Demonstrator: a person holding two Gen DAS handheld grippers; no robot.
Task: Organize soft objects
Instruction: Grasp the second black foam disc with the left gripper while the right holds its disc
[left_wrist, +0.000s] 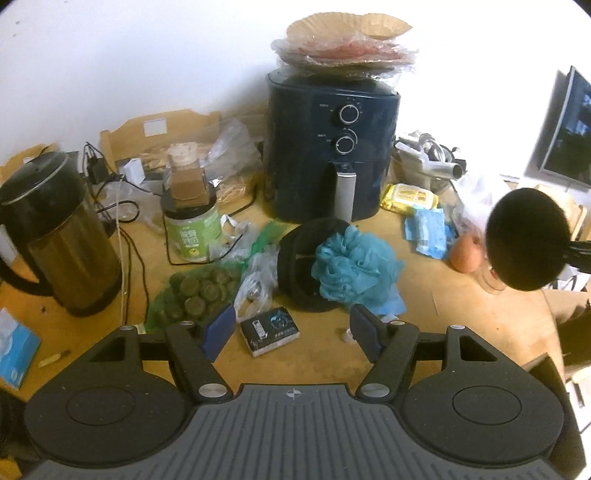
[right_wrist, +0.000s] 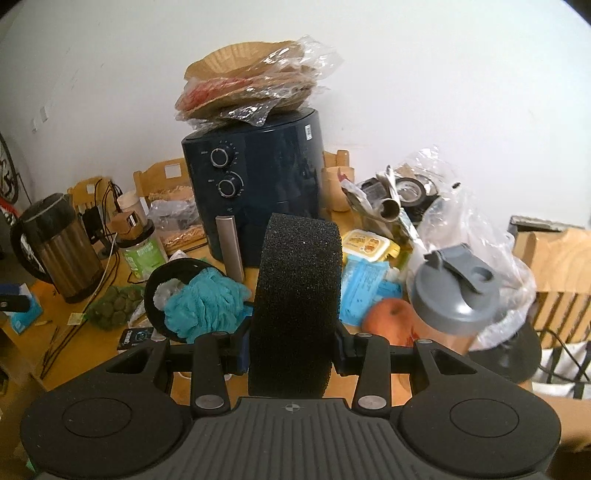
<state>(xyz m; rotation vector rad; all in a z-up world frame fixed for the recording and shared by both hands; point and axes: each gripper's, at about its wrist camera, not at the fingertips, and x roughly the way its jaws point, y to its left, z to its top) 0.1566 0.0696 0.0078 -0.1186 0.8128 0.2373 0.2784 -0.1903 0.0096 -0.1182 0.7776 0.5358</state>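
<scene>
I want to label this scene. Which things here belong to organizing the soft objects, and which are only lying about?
For the job: black sponge in the right gripper; blue bath pouf; black bowl.
Lying about: air fryer; kettle; apple; shaker lid.

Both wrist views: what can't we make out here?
- Black bowl: its contents under the teal bath pouf are hidden in both views.
- Right gripper: pad contact is hidden by the black sponge it clamps.
- Orange fruit: partly covered by the sponge in the left wrist view, and by the gripper in the right.
- Air fryer: dial markings too small.
- Left gripper: open, empty.
</scene>
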